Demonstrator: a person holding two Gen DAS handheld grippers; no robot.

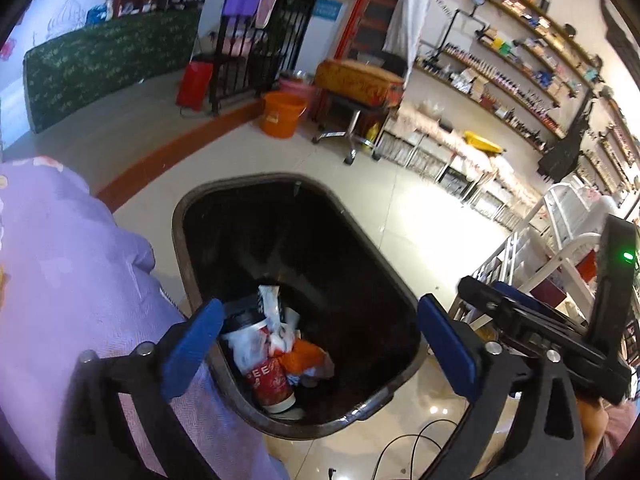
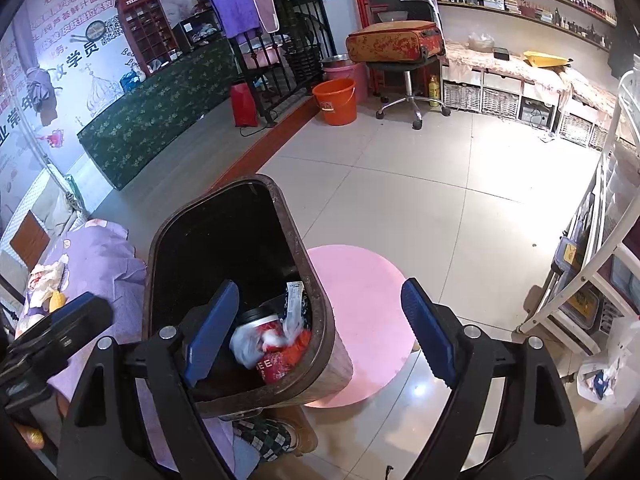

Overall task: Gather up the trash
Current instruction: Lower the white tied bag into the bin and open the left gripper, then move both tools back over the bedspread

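Looking down into the bin (image 1: pixel 296 300), there's a small pile at the bottom: a red paper cup (image 1: pixel 272 384) with a dark lid, a crumpled white wrapper (image 1: pixel 256 340), something orange (image 1: pixel 308 356) and a slip of paper (image 2: pixel 295 300) standing up. So the trash is already inside, none of it in a grip.

The left gripper (image 1: pixel 320 348) hangs right over that pile with its blue pads spread wide and nothing between them. The right gripper (image 2: pixel 320 336) is spread too, one pad over the bin's mouth, the other out over the pink round mat (image 2: pixel 360 320) beside it, holding nothing.

My guess is the drop is done and the next bit is going for more. On the purple cloth (image 2: pixel 96 264) left of the bin there's a crumpled tissue (image 2: pixel 46 280) and a small yellow thing (image 2: pixel 57 300), probably next up.

Tips: lift straight up so the pads don't clip the rim, since the bin looks light and tippy. Keep the pads wide until you're over the tissue, then pinch it low so you don't snag the cloth.
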